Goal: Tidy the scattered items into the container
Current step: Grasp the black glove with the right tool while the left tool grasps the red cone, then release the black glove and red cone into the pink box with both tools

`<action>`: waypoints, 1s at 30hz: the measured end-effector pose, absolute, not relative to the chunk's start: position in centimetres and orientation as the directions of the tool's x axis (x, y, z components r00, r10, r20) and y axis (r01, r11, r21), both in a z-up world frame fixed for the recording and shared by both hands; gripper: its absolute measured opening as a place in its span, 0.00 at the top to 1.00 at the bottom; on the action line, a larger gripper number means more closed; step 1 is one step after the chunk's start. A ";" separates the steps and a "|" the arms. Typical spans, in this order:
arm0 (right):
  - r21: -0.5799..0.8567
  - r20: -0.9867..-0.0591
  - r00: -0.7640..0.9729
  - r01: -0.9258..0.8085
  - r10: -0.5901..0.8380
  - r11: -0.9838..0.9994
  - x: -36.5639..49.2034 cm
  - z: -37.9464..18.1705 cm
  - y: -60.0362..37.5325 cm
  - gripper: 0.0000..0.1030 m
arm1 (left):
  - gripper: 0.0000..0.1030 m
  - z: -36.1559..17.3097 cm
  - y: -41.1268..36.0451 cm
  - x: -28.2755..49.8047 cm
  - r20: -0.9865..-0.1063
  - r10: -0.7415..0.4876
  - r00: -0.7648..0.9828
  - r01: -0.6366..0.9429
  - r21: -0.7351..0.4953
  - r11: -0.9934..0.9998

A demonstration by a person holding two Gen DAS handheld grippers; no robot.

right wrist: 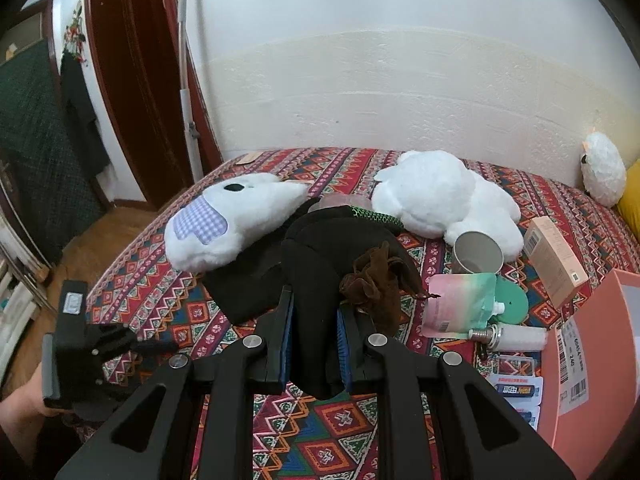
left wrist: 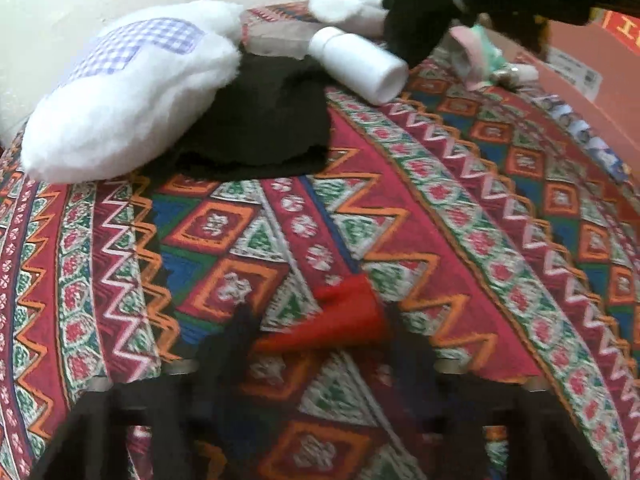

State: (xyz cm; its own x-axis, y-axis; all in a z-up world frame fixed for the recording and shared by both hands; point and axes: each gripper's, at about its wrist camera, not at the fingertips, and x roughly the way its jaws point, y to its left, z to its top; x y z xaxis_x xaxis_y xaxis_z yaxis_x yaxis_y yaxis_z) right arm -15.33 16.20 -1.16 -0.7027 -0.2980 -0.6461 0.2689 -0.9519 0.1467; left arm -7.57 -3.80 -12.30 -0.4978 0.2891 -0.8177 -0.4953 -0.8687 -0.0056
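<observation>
We hold a gripper in each hand above a bed with a patterned red cover [right wrist: 328,436]. The right gripper [right wrist: 316,344] is closed on a black cloth [right wrist: 320,264], which hangs soft and folded between its blue pads [right wrist: 343,344]. A small brown pouch [right wrist: 376,280] sits on top of the cloth, near the right finger; we cannot tell if it is pinched too or only rests there.

The left gripper [left wrist: 320,320] is low over the cover, on the near left side. Its picture is blurred, and something red shows between its fingers, so we cannot tell how wide it stands or if it holds anything.

The pink box [right wrist: 592,364], which we take for the container, stands at the near right edge of the bed. More loose things lie just left of it: a metal cup [right wrist: 476,254], a pink and green pouch with a spout [right wrist: 456,304], a small clear bottle [right wrist: 512,338] and a cardboard carton [right wrist: 554,260]. Two white soft toys [right wrist: 440,196] lie farther back, one with a checked patch [right wrist: 204,220]. In the left view a white bottle [left wrist: 360,64] lies beside the black cloth [left wrist: 264,120].

We judge the cloth to be light, limp and not fragile. It will sag and drag, so it is better to take it at a thick fold and lift high before moving to the box. The brown pouch may slide off on the way.
</observation>
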 end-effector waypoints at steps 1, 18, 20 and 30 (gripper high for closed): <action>0.145 -0.645 -0.704 0.269 -0.297 -0.952 -15.3 -1.1 16.2 0.81 | 0.51 -12.2 -3.8 -7.3 -0.816 0.289 -0.500 -0.494 -0.005 -0.869; 0.062 -0.546 -0.777 0.333 -0.312 -0.941 -10.7 3.1 14.7 0.81 | 0.51 -4.1 -2.6 -4.8 -0.663 0.385 -0.642 -0.472 -0.053 -0.880; 0.048 -0.522 -0.790 0.348 -0.321 -0.936 -9.0 4.3 14.8 0.81 | 0.51 -2.7 -2.1 -4.5 -0.632 0.406 -0.660 -0.478 -0.063 -0.876; -0.098 -0.349 -0.892 0.340 -0.287 -0.935 0.8 10.3 17.0 0.81 | 0.51 4.1 -0.4 -1.4 -0.483 0.488 -0.727 -0.515 -0.088 -0.853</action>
State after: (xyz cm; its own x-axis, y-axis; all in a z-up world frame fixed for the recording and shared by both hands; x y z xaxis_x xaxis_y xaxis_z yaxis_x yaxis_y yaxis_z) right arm 0.81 16.97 10.30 -0.8920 -0.2872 -0.3491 0.3397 -0.9354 -0.0984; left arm -1.38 -0.39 4.15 -0.7266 0.4884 -0.4832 -0.5149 -0.8527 -0.0876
